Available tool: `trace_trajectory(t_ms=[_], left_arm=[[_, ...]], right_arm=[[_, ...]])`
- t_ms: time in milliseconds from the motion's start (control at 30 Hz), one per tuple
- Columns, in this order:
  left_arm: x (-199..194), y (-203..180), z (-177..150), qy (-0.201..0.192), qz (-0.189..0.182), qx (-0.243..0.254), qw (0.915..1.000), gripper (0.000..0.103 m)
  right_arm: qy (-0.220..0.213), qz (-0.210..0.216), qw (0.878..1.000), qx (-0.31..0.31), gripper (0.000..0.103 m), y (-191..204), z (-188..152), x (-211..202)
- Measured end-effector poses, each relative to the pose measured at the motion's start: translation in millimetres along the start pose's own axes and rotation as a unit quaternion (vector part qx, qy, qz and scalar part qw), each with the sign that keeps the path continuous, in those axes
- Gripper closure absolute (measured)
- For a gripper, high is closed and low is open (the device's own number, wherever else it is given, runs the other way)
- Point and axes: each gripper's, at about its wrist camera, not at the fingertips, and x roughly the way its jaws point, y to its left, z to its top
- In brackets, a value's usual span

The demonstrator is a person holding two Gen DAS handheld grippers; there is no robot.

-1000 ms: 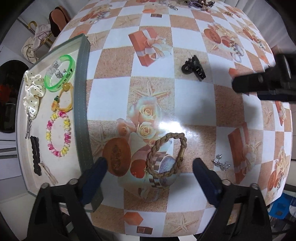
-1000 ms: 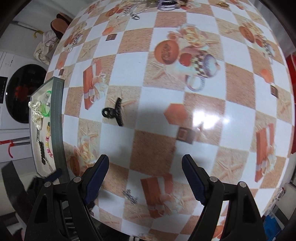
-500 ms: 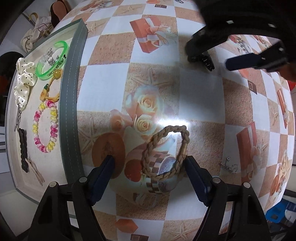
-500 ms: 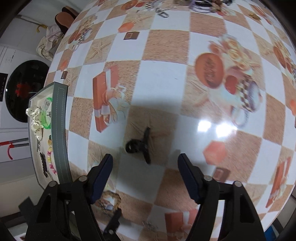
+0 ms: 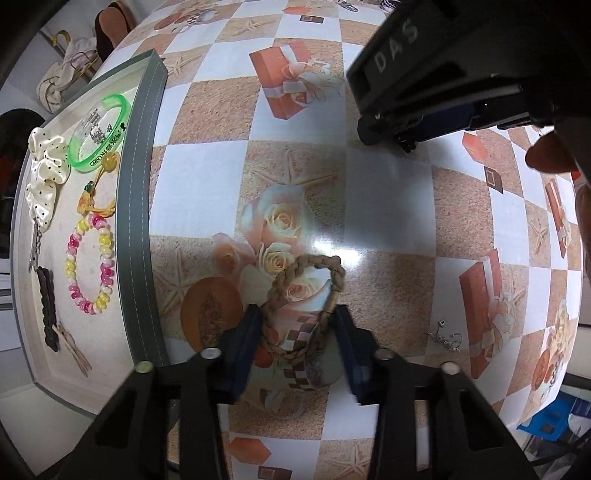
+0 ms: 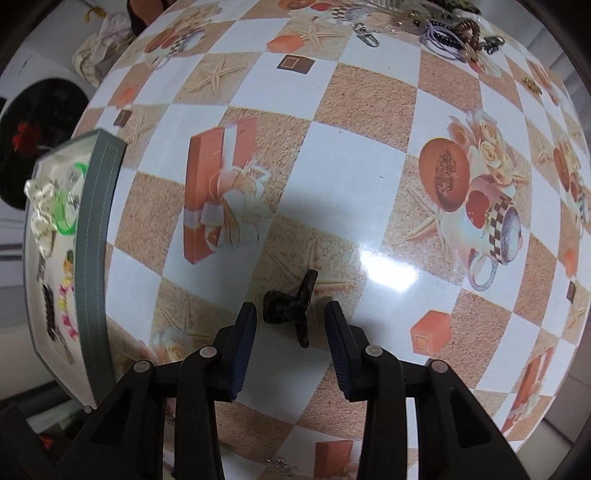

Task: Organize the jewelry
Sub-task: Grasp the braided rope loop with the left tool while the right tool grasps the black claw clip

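A braided tan rope bracelet [image 5: 306, 306] lies on the patterned tablecloth. My left gripper [image 5: 297, 332] has its jaws narrowed around the bracelet's near part, touching its sides. A black hair claw clip [image 6: 295, 314] lies on the cloth. My right gripper [image 6: 290, 325] straddles it with jaws partly closed, small gaps on both sides. The right gripper also shows in the left wrist view [image 5: 436, 122] at the upper right, hiding the clip there. A grey-rimmed tray [image 5: 138, 221] at the left holds a green bangle [image 5: 99, 133], a beaded bracelet [image 5: 88, 269] and a white scrunchie [image 5: 46, 177].
A small silver charm [image 5: 445, 336] lies right of the left gripper. A pile of keyrings and hair ties [image 6: 443, 29] sits at the table's far edge. The tray also shows in the right wrist view [image 6: 96, 258]. A bag [image 5: 70, 77] sits beyond the table.
My left gripper moved forward and narrowed around the rope bracelet. My right gripper travelled to the black claw clip and narrowed its jaws around it.
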Motion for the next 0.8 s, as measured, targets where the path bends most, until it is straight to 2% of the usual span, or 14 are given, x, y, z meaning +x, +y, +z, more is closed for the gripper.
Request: trace_trajectory(t_ms=[67,100,467,800], left_arm=[[-2.6,-1.8,3.8,0.003,-0.006,0.000,1.0000,0.081],[-9.3,-6.6,2.7,0.005,-0.011,-0.003,0.9999,0.084],[-29.9,1.6,14.6,0.005,-0.073,-0.034,0.9968,0.085],[-55.4,7.5,6.9,-0.001,-0.072,-0.024,0.9971,0.085]], right_arm=[[-0.003,-0.015,1.000,-0.004,0.079,2.4,-1.6,-0.3],[-0.003,-0.013,1.000,-0.002,0.079,2.4,-1.5,-0.2],[-0.001,0.042,0.998,0.045,0.079,-31.7,-12.4,-13.4],[0.005,0.072,0.994,0.083,0.079,-68.5,-46.2,-32.0]])
